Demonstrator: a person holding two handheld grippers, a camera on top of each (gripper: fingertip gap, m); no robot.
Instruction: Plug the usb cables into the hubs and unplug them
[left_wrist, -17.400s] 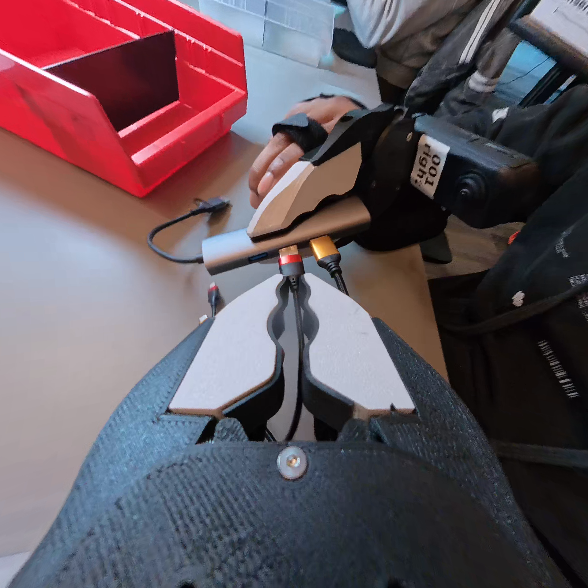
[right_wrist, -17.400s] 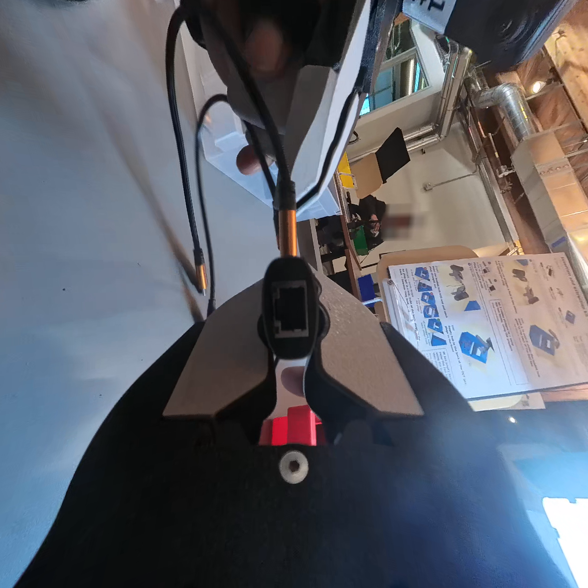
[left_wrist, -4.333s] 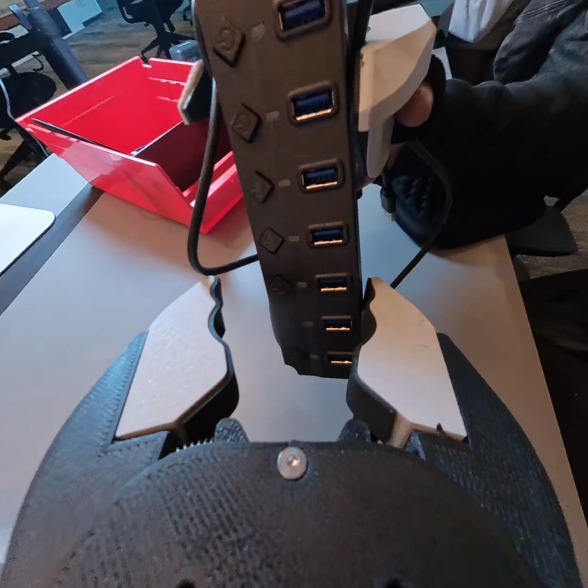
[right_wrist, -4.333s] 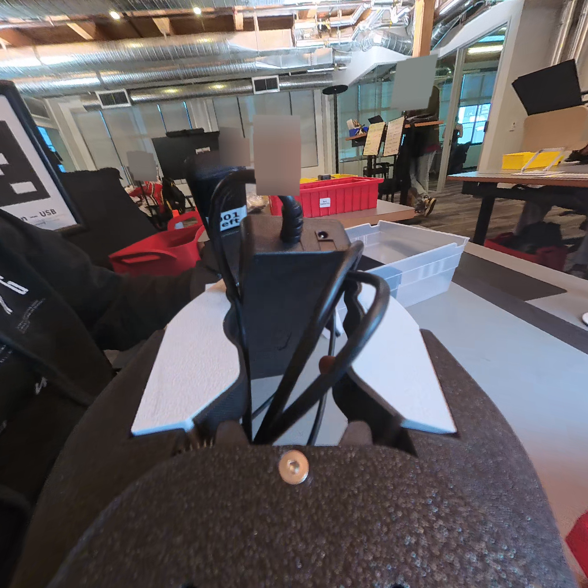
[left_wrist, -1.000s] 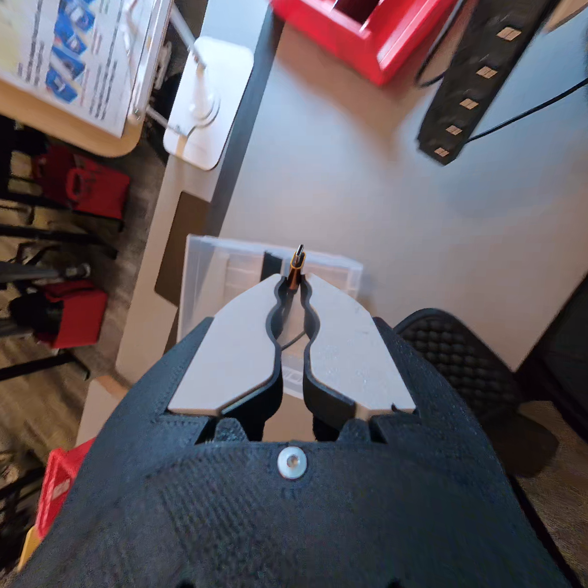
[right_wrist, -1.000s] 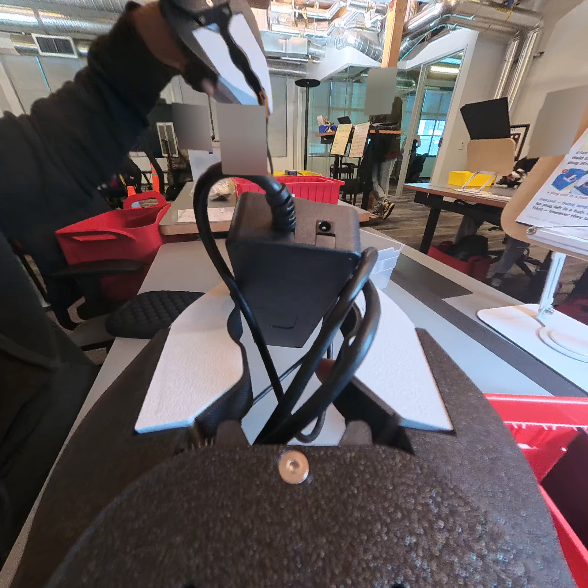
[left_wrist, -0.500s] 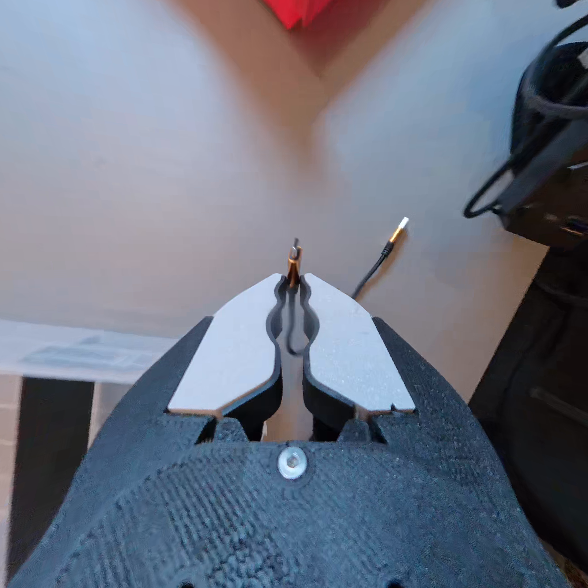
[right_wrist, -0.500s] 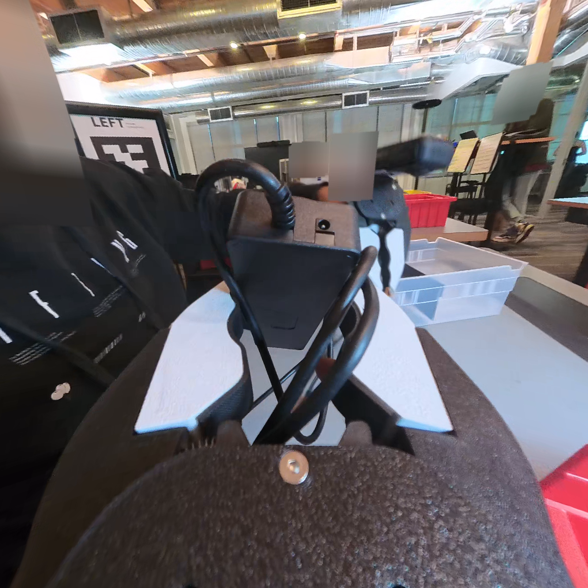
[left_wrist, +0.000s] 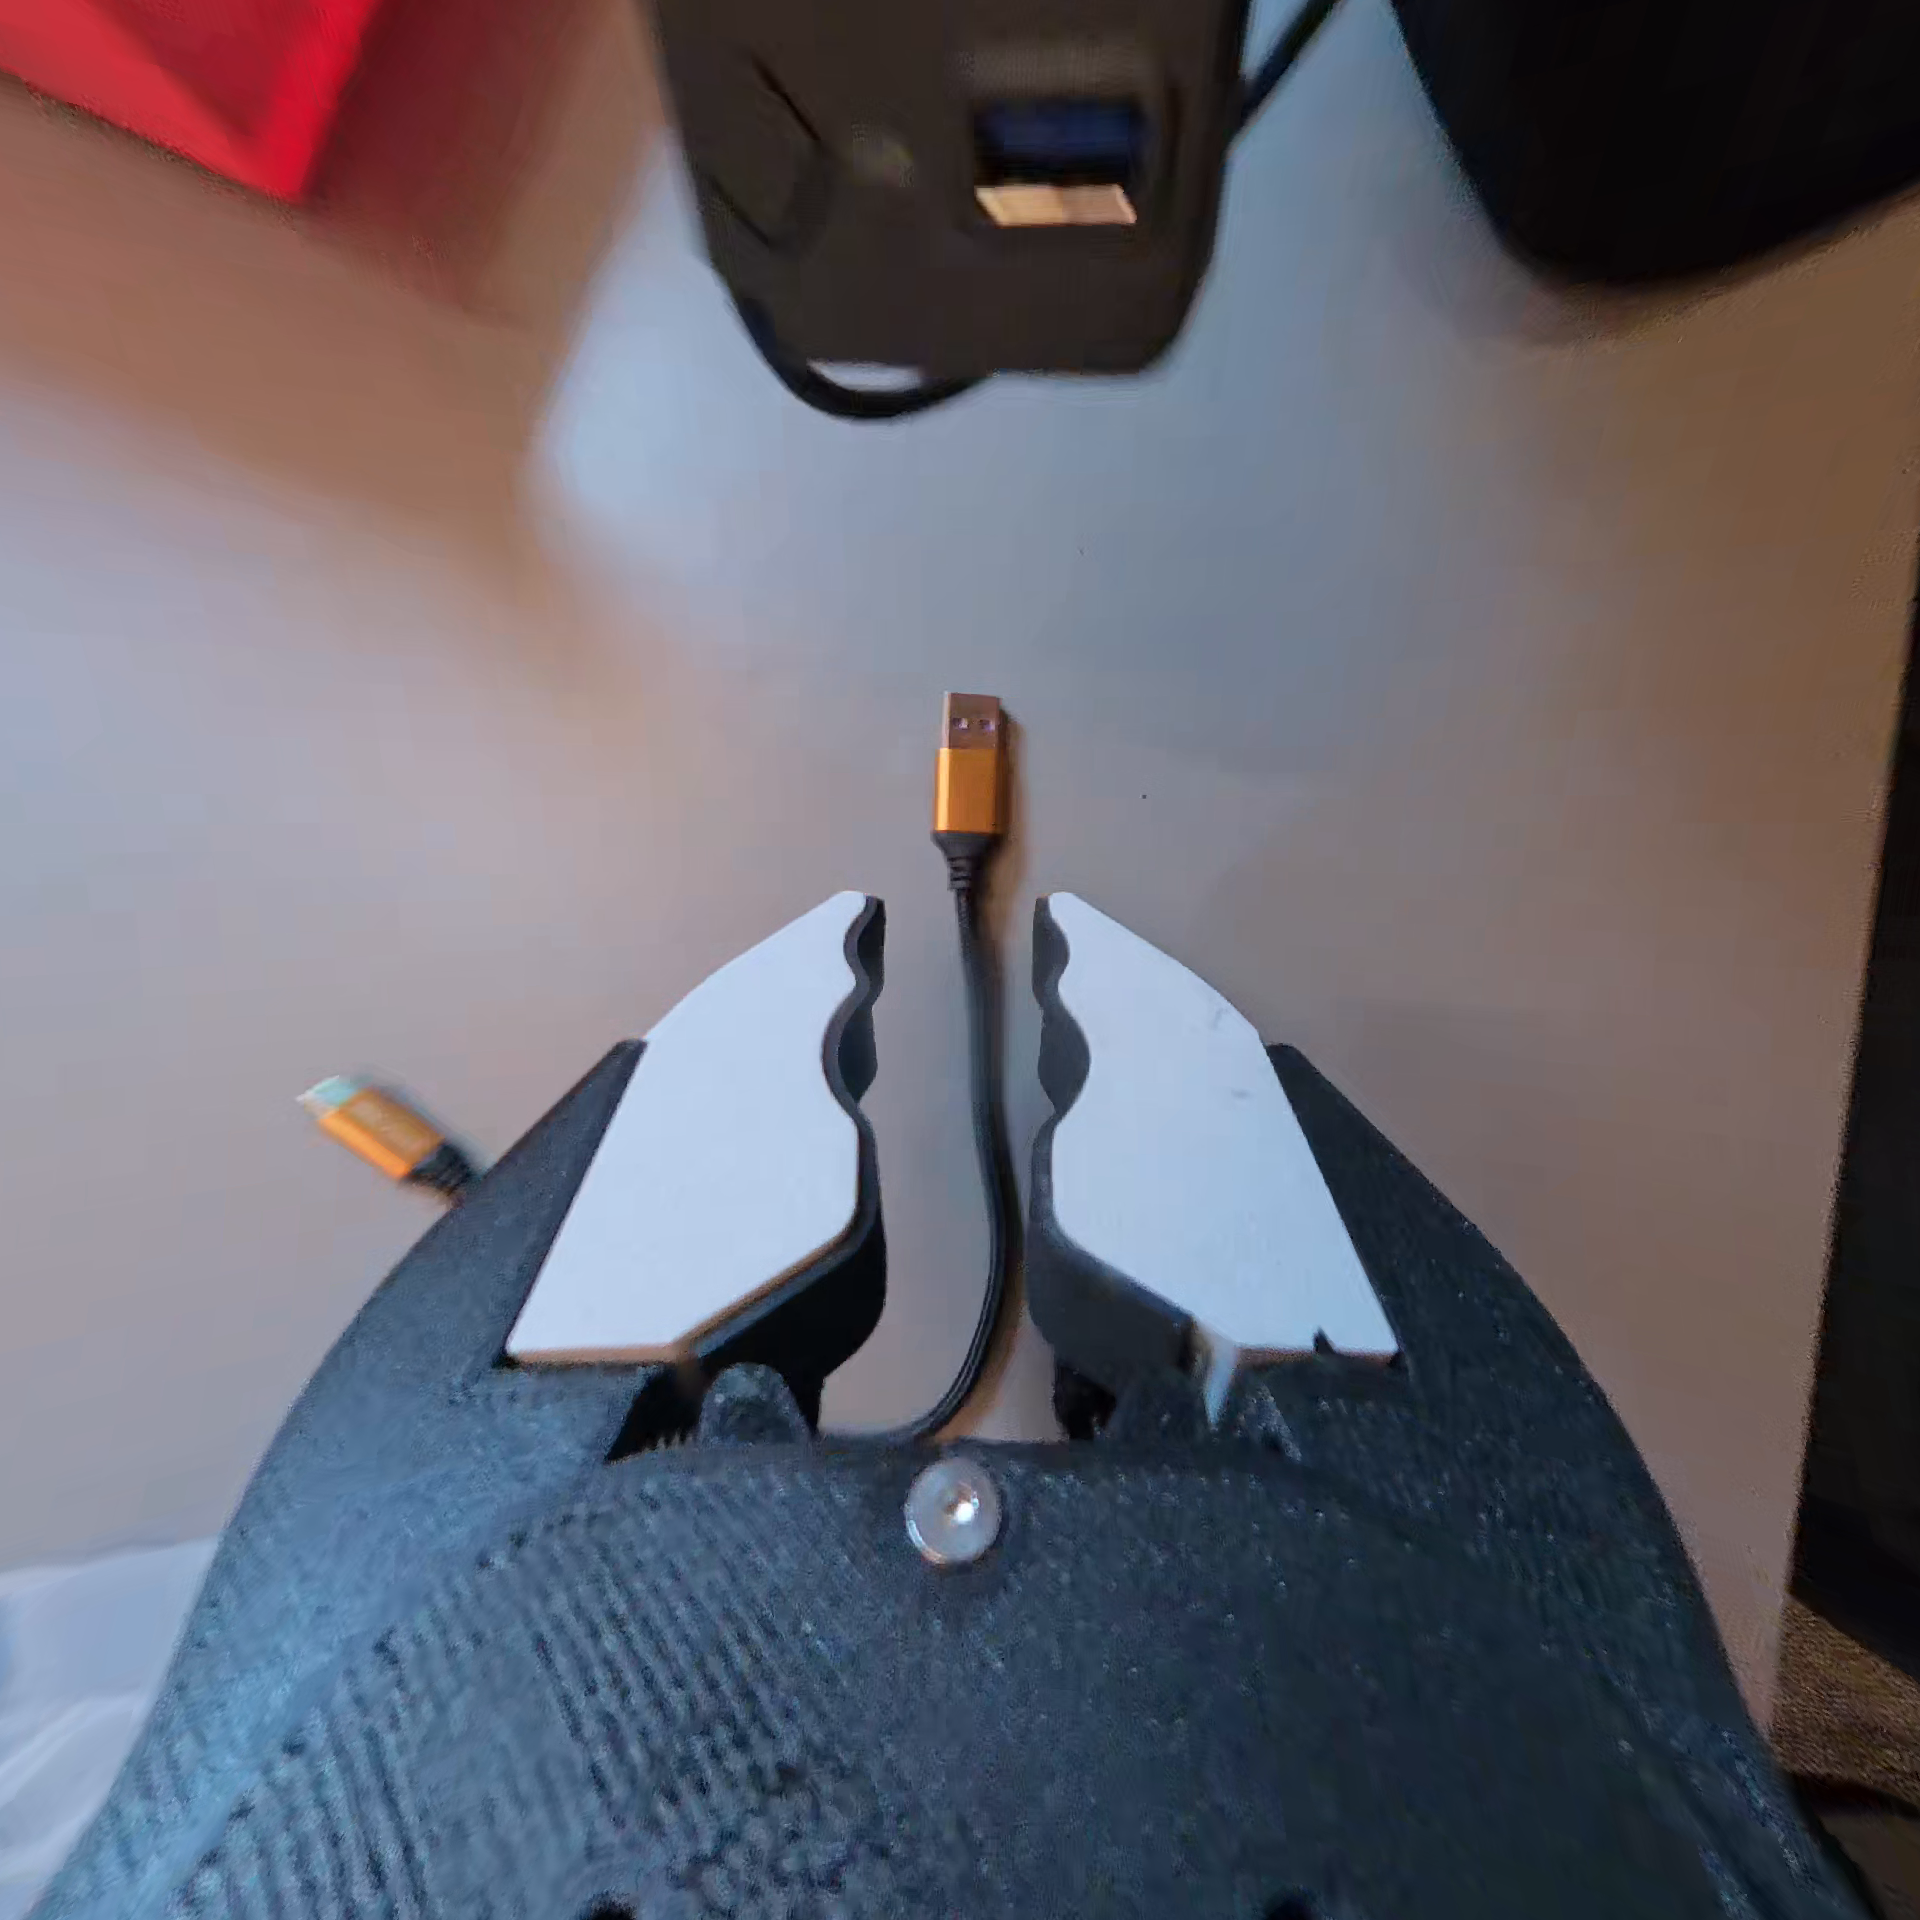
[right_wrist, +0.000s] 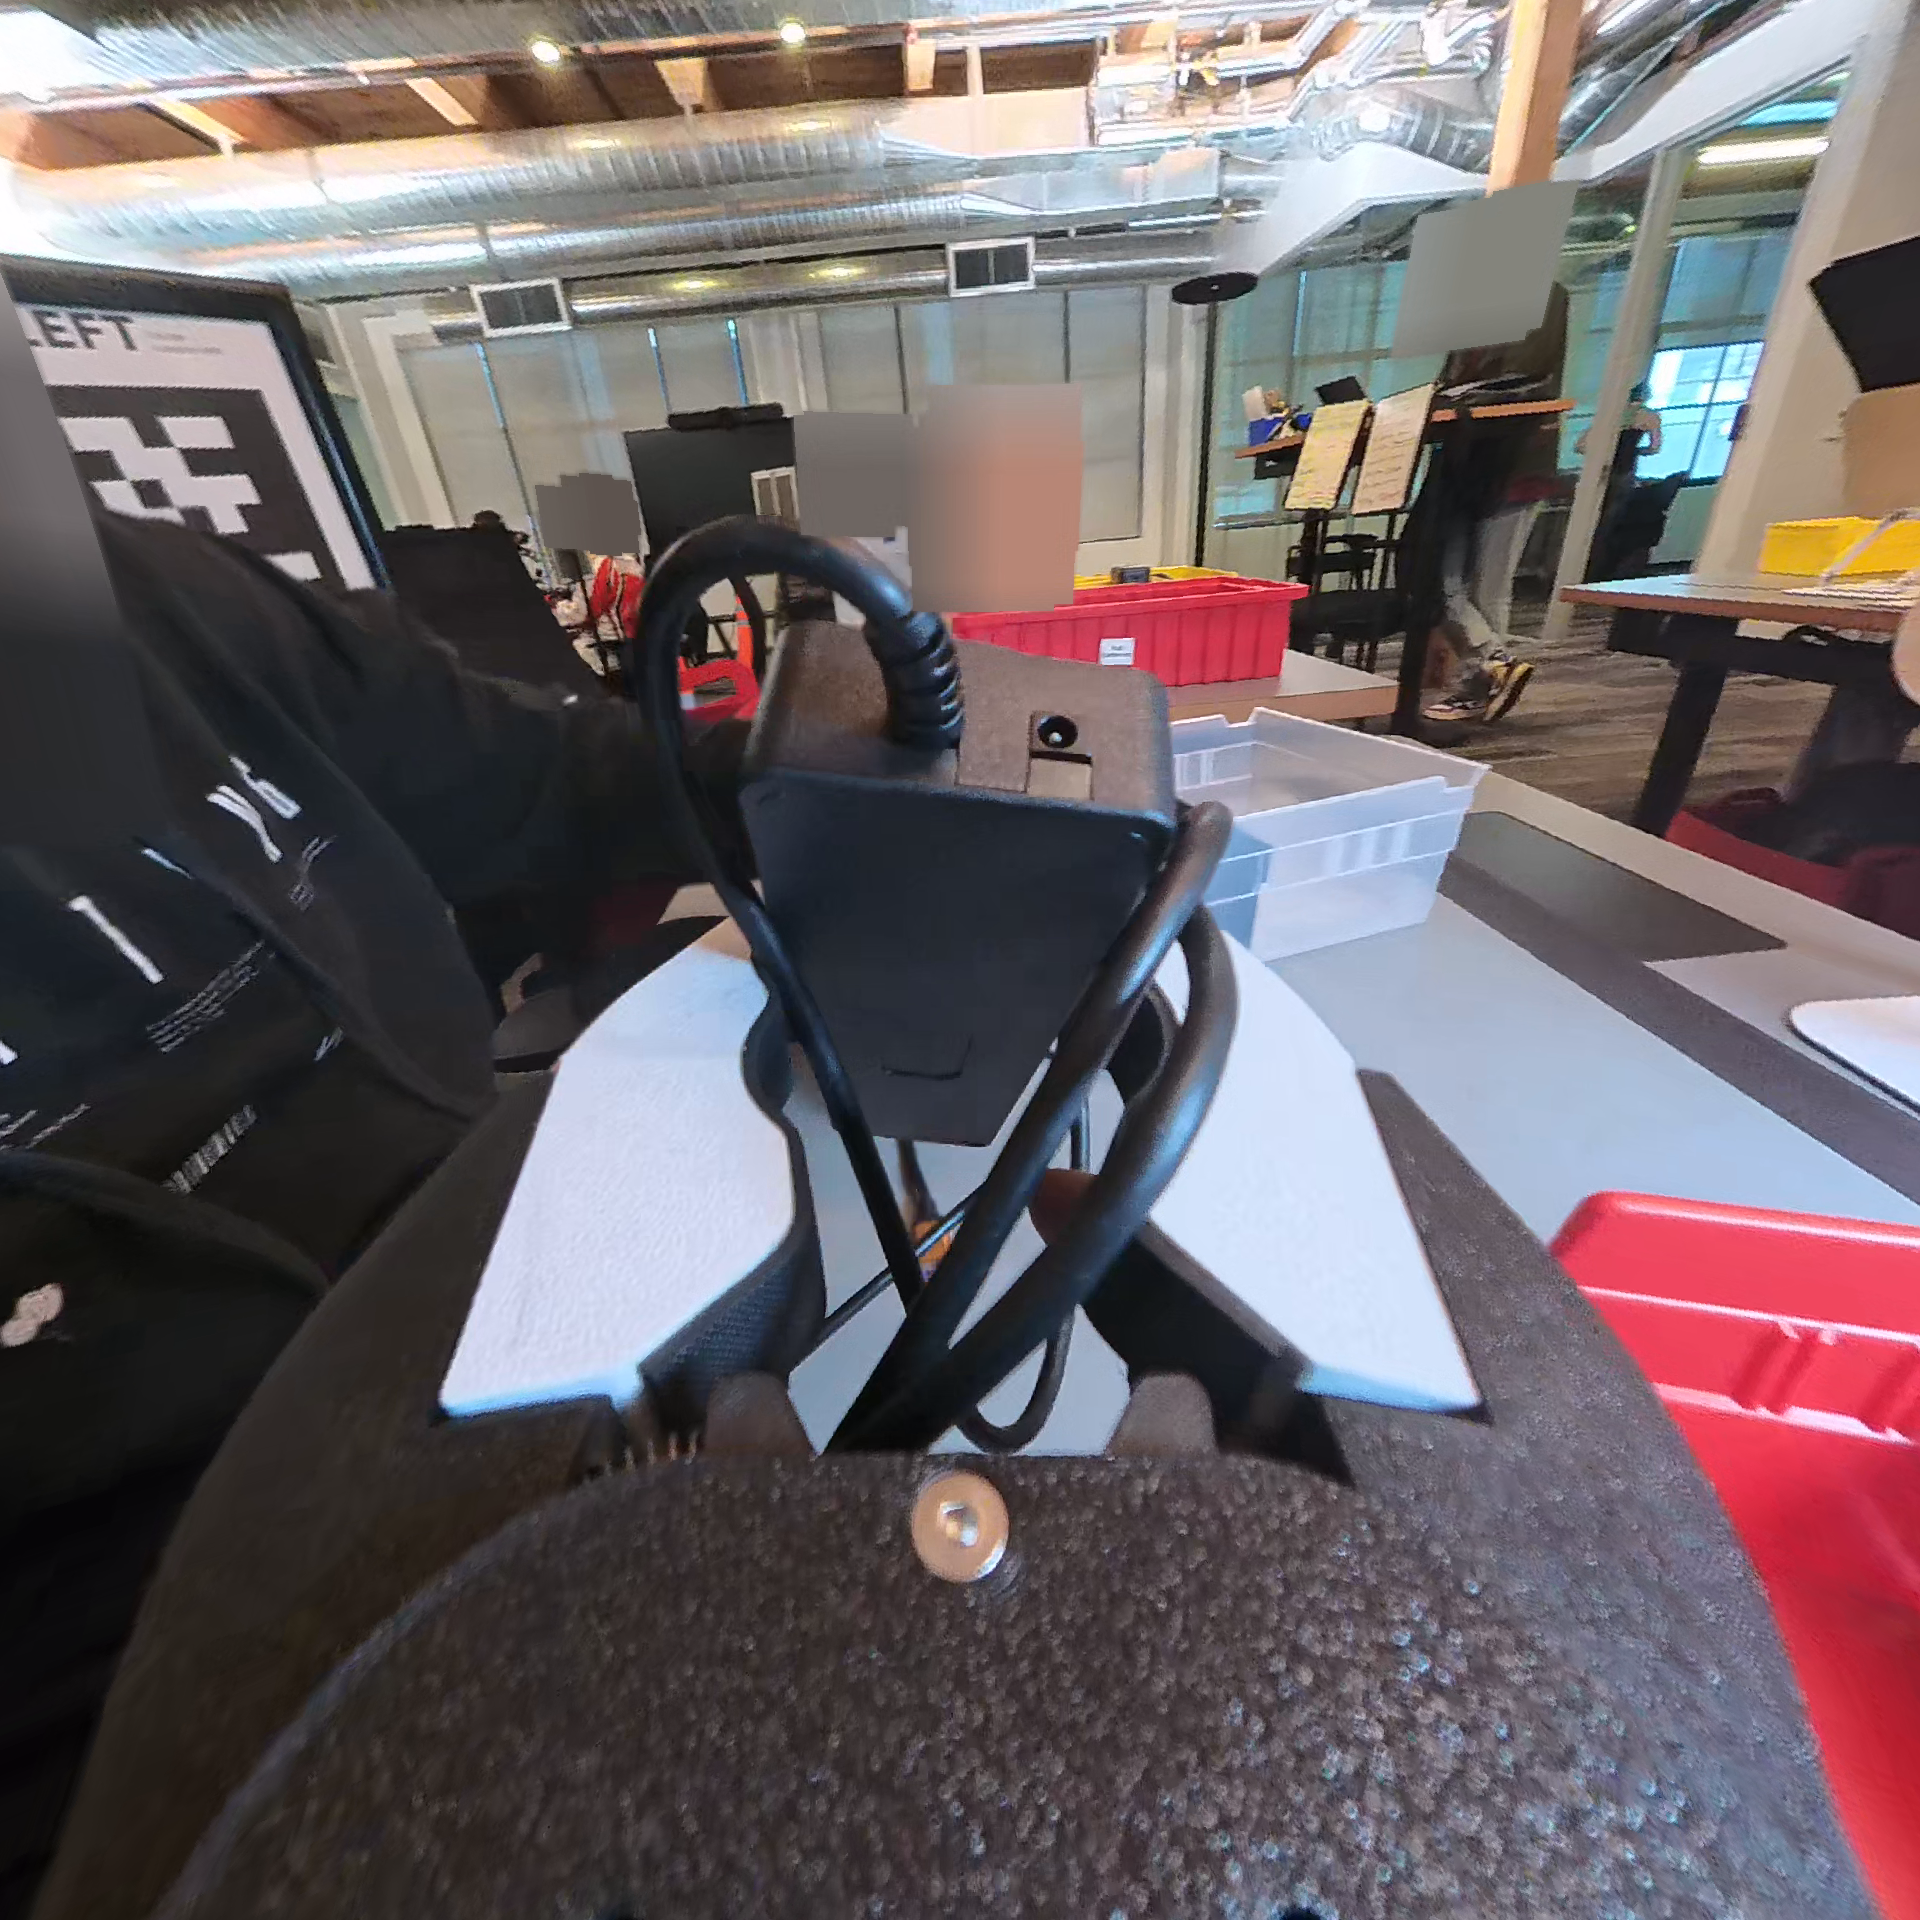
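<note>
Now your left gripper (left_wrist: 958, 914) is released, its jaws parted with the black cable (left_wrist: 982, 1091) running loose between them and not pinched. The orange USB-A plug (left_wrist: 970, 765) lies flat on the tabletop (left_wrist: 416, 727) just ahead of the fingertips, pointing toward the black hub (left_wrist: 940, 187), which your right gripper (right_wrist: 961, 997) is clenched on and holds above the tabletop. To do this step well, I judge you should slide forward and close on the orange shell itself, not on the cable, so the plug cannot swivel; then keep its flat face parallel to the blue port (left_wrist: 1055, 171) before pushing in, while your right side holds the hub steady. A second orange plug (left_wrist: 379, 1127) lies to the left, near the gripper body, so avoid dragging it. Only the left wrist view shows the plugs, the port and a red bin (left_wrist: 197, 83); the right wrist view shows the hub's back, its own thick cord (right_wrist: 1091, 1143) looped around it, and a clear tray (right_wrist: 1340, 831) beyond.
</note>
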